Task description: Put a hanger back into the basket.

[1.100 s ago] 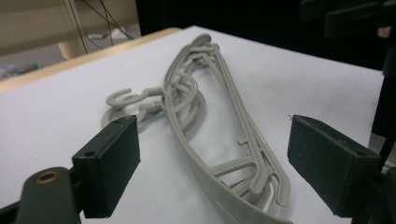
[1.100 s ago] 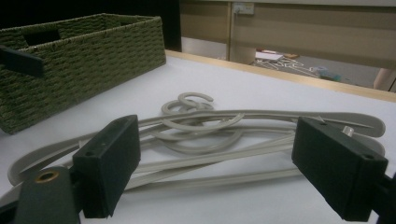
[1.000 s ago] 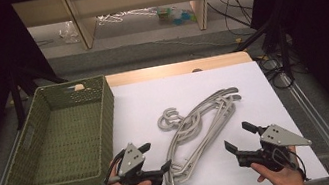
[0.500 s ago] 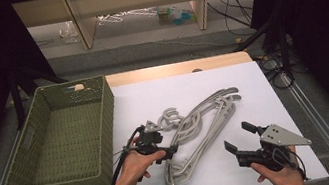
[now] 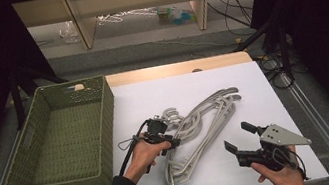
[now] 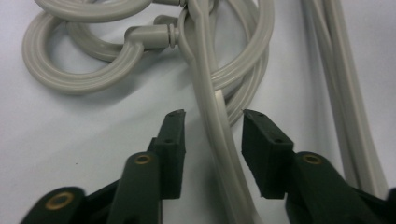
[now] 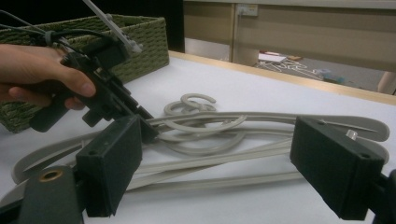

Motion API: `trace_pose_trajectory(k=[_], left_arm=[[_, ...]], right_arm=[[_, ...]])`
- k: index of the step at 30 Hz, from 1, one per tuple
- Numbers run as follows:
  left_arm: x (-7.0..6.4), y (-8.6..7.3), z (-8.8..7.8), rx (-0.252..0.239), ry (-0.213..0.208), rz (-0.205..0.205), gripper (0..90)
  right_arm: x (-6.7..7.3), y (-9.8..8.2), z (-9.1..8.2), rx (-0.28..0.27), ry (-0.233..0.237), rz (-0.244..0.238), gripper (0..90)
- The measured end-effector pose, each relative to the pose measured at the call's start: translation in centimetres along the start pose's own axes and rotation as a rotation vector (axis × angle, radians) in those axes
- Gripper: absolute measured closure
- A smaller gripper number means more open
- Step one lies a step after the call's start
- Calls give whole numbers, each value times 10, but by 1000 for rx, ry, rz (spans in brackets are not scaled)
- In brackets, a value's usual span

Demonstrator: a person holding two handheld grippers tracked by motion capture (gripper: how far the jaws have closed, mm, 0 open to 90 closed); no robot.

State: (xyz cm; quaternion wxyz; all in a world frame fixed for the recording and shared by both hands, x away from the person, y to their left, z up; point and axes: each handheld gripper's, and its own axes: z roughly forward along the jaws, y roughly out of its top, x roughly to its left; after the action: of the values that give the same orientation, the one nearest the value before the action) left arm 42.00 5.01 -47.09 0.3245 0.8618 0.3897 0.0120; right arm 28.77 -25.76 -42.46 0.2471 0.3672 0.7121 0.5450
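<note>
Looks like the job here is getting that pile of grey plastic hangers (image 5: pixel 199 130) into the green woven basket (image 5: pixel 59 140), and it's barely started. The basket sits at the left of the white surface (image 5: pixel 253 88) and I can't see a single thing in it, just bare weave. All the hangers lie in one tangled heap in the middle of the surface, hooks overlapping at the far end.

The left gripper (image 5: pixel 168 140) is down at the heap near the hooks. In the left gripper view its jaws straddle one hanger's arm (image 6: pixel 219 126), one on each side, with a sliver of gap on both sides. They've just been closing in on it, but the pads aren't pressing yet as far as I can tell, so no real grip so far.

The right gripper (image 5: pixel 241 138) hovers off to the near right, jaws wide apart, holding nothing, clear of the heap.

So: nothing moved over yet, first pick about to happen, whole pile left to go.
</note>
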Motion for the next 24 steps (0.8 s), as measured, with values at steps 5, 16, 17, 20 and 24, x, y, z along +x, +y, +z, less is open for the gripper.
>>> trace_pose_trajectory(k=[5,16,17,20,24], left_arm=[[0,2,-3,-31,-10,-37,720],[4,4,-12,-100,13,-81,786],[4,5,-13,-116,18,-87,791],[6,6,-20,-175,8,-126,811],[6,6,-26,-198,15,-124,810]], right_arm=[[0,1,-1,8,-4,-2,186],[-1,1,-1,4,-2,-1,187],[0,0,0,-5,9,6,187],[-1,1,-1,7,-3,-2,187],[-1,1,-1,7,-2,-3,187]])
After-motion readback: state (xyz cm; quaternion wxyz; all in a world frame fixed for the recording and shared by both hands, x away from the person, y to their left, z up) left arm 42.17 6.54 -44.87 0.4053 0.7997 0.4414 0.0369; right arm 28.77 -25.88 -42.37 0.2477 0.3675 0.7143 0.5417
